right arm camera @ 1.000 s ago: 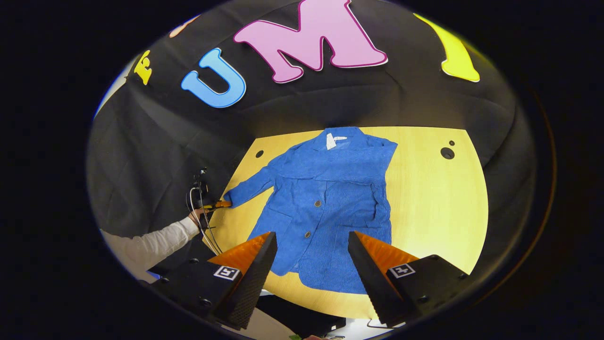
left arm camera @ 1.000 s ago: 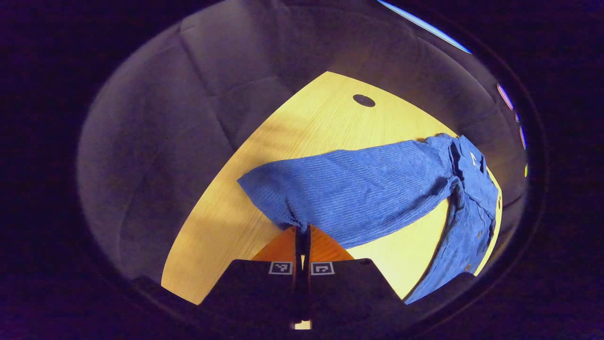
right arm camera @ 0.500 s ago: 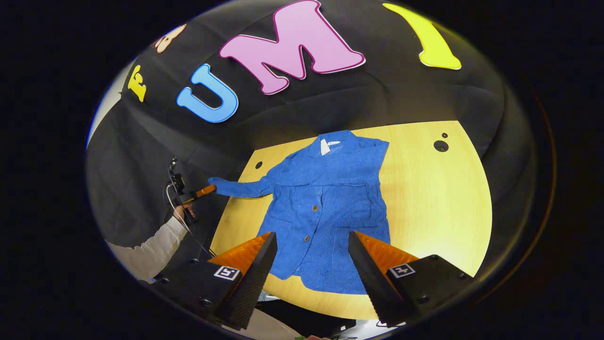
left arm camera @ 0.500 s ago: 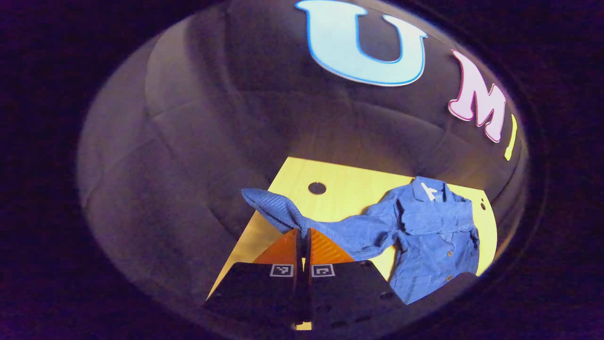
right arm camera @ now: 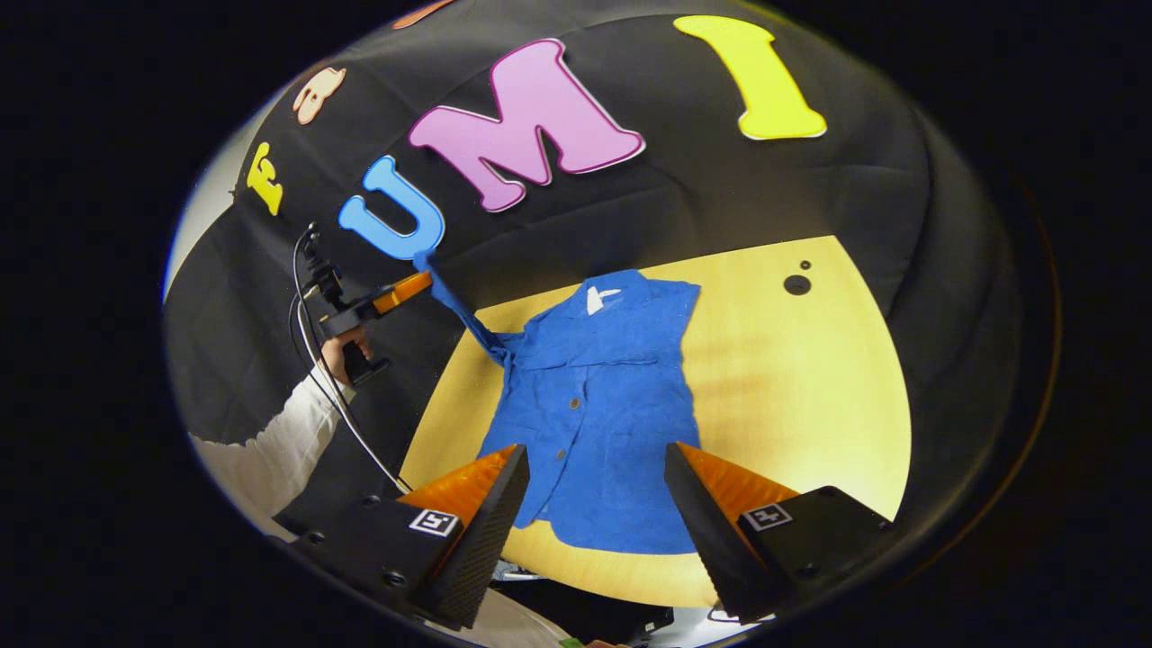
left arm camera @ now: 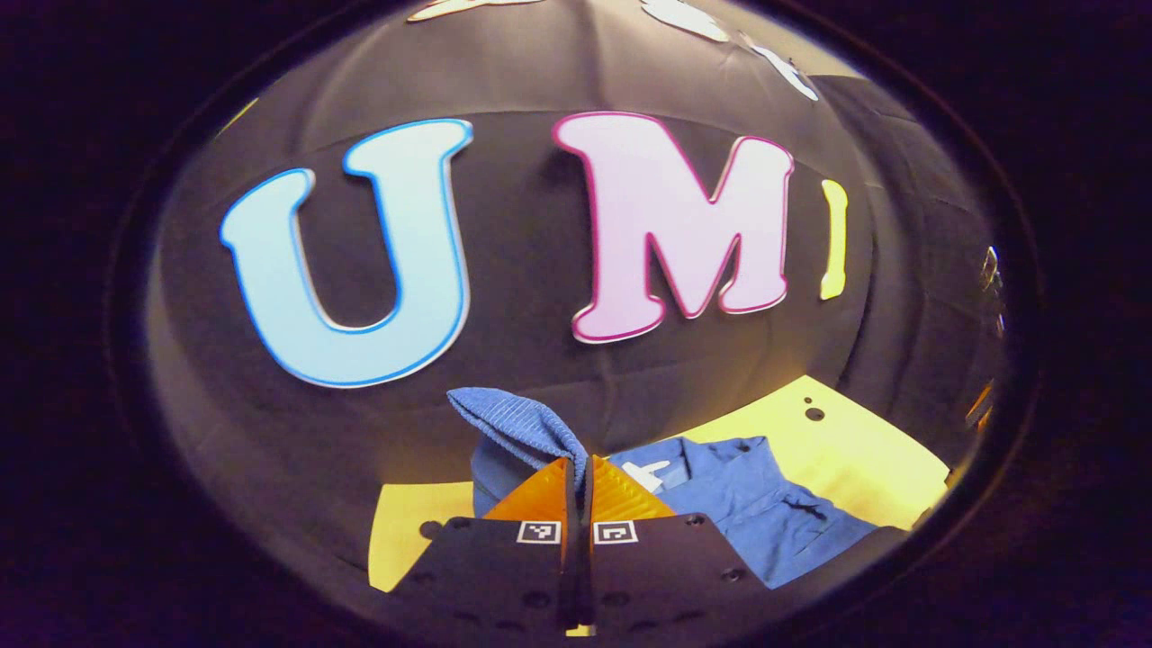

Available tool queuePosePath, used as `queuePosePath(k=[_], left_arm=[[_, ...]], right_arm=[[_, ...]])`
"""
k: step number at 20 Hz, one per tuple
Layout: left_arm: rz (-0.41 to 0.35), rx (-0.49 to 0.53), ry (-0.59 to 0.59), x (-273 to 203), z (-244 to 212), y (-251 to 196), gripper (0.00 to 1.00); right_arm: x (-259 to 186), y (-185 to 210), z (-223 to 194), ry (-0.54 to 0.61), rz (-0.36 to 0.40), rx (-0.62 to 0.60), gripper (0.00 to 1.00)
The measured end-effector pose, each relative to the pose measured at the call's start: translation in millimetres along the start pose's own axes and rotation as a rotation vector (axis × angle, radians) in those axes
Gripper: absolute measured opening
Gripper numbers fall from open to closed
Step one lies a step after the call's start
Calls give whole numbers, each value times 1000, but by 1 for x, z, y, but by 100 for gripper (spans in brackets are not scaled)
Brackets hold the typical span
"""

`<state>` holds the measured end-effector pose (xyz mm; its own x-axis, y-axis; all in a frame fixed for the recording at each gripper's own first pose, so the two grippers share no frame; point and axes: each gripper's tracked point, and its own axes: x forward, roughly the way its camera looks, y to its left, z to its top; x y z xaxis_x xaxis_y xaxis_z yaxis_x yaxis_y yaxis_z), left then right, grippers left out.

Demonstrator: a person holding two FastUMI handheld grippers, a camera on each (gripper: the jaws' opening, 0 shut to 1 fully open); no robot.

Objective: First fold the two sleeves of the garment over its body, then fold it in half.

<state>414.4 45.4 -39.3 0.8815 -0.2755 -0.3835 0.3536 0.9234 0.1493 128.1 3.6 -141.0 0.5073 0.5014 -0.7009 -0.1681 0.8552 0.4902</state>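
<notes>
Left gripper view: sleeve (left arm camera: 522, 423) between hand-held gripper (left arm camera: 579, 472) fingers.

Blue jacket (right arm camera: 603, 423) on wooden table (right arm camera: 810, 387)

Left gripper (left arm camera: 577, 463): jaws closed tight at bottom centre of the left gripper view, pinching the sleeve (left arm camera: 517, 423) end, cuff flopping over the tips to upper left. In the right gripper view that gripper (right arm camera: 409, 290) sits at mid left, raised, tips pointing right and slightly up. A hand (right arm camera: 339, 353) grips its handle from below; white-sleeved forearm (right arm camera: 261, 450) runs down to lower left.

Right gripper (right arm camera: 594, 468): jaws spread wide at bottom centre of the right gripper view, nothing between the fingers (right arm camera: 490, 504), held in the air, pointing forward and down.
</notes>
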Motion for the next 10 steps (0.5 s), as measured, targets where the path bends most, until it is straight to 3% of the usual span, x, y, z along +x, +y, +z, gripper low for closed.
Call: queuePosePath(k=[4, 6, 10], left_arm=[[-152, 53, 97, 68, -16, -107, 0], [-172, 72, 178, 107, -40, -140, 0], [-181, 51, 449, 159, -114, -187, 0]], right_arm=[[-16, -34, -12, 7, -42, 48, 97], [-21, -50, -15, 3, -57, 74, 97], [-21, -78, -22, 12, -68, 133, 97]])
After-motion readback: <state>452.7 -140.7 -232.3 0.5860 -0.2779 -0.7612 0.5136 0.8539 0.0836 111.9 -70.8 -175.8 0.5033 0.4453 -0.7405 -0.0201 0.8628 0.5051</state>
